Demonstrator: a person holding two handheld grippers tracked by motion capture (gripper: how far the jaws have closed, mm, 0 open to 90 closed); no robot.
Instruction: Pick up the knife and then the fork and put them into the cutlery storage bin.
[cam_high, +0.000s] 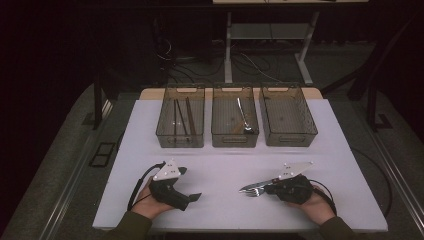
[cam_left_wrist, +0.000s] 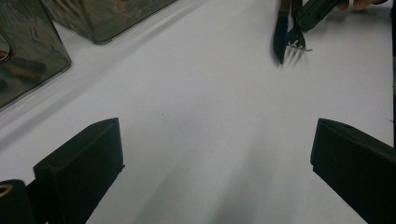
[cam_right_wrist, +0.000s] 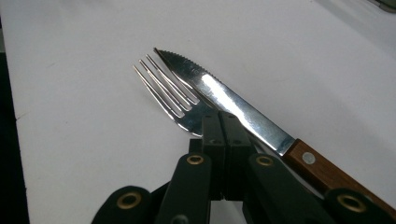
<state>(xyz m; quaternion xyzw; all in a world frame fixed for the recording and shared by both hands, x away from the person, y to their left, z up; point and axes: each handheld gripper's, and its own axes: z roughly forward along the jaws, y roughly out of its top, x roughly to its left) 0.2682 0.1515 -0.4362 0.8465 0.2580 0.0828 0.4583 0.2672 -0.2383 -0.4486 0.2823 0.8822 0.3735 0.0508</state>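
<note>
Closed black jaws of the right gripper (cam_right_wrist: 223, 126) lie over a fork (cam_right_wrist: 173, 95), with a wooden-handled steak knife (cam_right_wrist: 243, 112) just beside them; whether they clamp either is unclear. Left gripper (cam_left_wrist: 217, 154) stands spread apart over bare white table (cam_left_wrist: 187, 102).

Both grippers, left gripper (cam_high: 194, 197) and right gripper (cam_high: 266, 188), are black, each topped by a grey three-cornered plate. Black cables loop beside them. Brass-coloured rivets stud the linkages; sleeves are olive.
</note>
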